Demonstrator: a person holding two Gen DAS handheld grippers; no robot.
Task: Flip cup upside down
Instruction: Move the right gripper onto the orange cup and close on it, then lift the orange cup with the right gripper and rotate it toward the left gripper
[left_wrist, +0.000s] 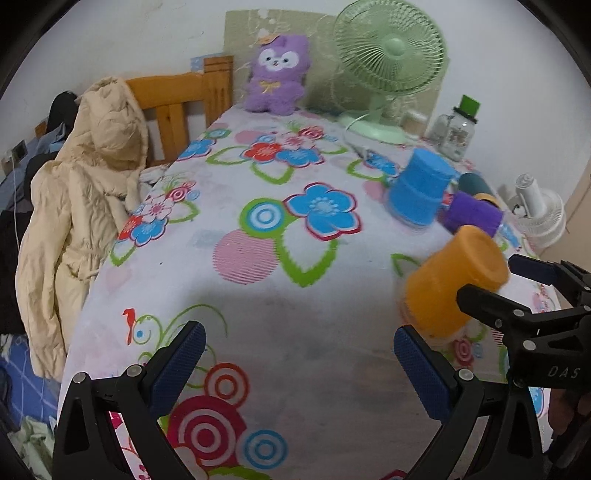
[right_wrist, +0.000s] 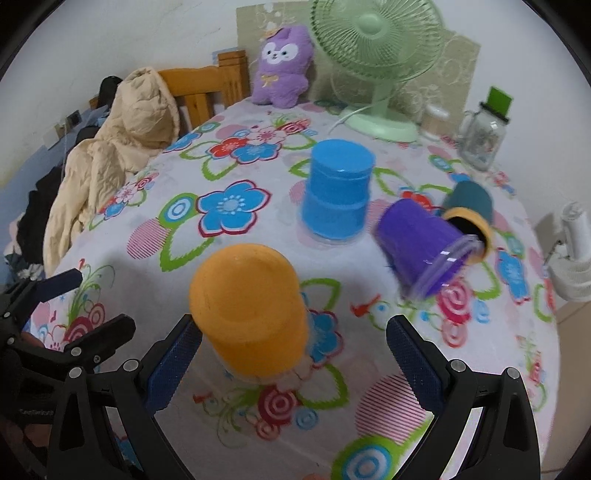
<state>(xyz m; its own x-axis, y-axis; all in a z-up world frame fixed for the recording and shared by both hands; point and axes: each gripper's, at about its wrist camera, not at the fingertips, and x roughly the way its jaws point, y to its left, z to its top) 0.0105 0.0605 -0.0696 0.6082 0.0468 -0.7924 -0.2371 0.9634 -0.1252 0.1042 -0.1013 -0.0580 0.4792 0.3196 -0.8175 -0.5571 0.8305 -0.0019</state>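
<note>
Plainly, the floral tablecloth (left_wrist: 258, 314) is lying bare across the table's near and left stretch, running to a left edge where a beige padded coat (left_wrist: 85, 184) is hanging over a wooden chair (left_wrist: 177, 99). The orange cup (right_wrist: 251, 314) is standing upside down near the near edge, between the released fingers of the right gripper (right_wrist: 293, 354). The left gripper (left_wrist: 299, 365) is hovering spread and empty. Crowding the right side are inverted blue cups (right_wrist: 338, 188) and a toppled purple cup (right_wrist: 424, 243). A green fan (left_wrist: 388, 66), plush toy (left_wrist: 277, 74) and glass jar (left_wrist: 456, 133) are lining the far edge.
</note>
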